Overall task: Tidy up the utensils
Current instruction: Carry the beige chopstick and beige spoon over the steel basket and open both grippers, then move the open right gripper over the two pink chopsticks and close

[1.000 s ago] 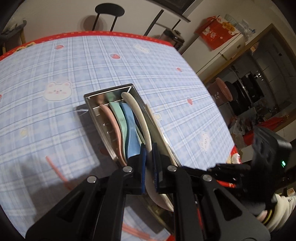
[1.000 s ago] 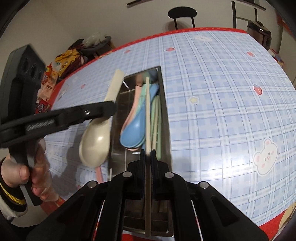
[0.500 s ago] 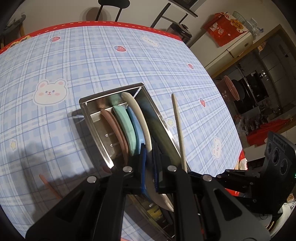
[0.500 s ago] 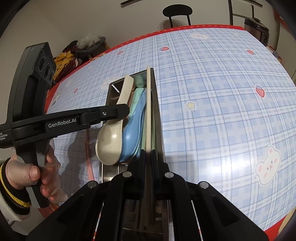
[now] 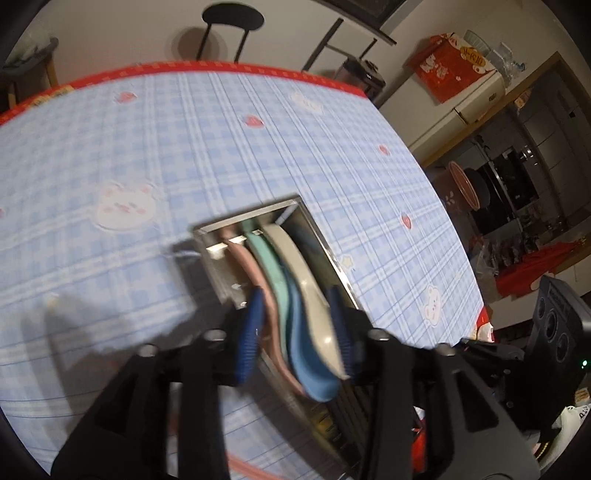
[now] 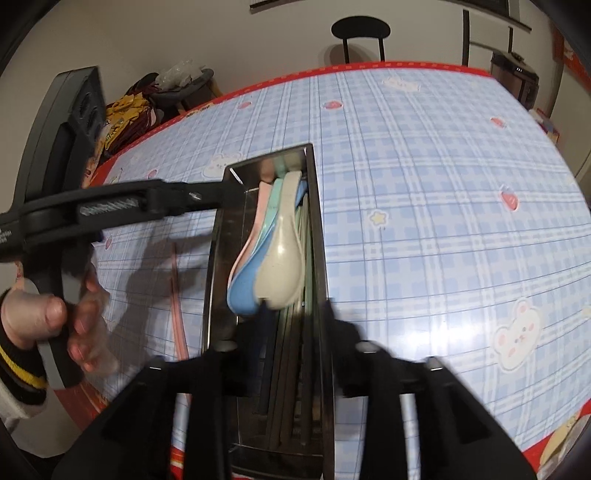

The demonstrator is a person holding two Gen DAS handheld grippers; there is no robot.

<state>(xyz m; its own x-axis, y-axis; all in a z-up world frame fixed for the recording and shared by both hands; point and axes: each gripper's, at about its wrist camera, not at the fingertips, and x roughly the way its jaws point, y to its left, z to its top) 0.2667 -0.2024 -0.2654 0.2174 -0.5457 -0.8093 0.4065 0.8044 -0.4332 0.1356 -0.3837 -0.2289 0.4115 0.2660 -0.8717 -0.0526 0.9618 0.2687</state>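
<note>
A steel tray (image 5: 258,214) (image 6: 317,221) lies on the blue checked tablecloth. In it rest nested spoons: pink (image 5: 247,258), green (image 5: 266,254), blue (image 6: 240,291) and, on top, a beige spoon (image 5: 306,280) (image 6: 284,251). My left gripper (image 5: 295,332) hovers over the spoon bowls with its jaws opening; the pads stand clear on either side of the stack. My right gripper (image 6: 295,317) hangs over the tray's near end, jaws opening and nothing pressed between them. Below it, chopsticks (image 6: 291,350) lie lengthwise in the tray.
A pink chopstick (image 6: 177,295) lies on the cloth left of the tray. A person's hand (image 6: 55,314) holds the left gripper's handle at the left. A black chair (image 6: 360,27) and a rice cooker (image 6: 513,74) stand beyond the red table edge.
Both grippers went from shut to open. The beige spoon left the left gripper and now rests on the spoon stack. The pale chopstick left the right gripper and lies in the tray.
</note>
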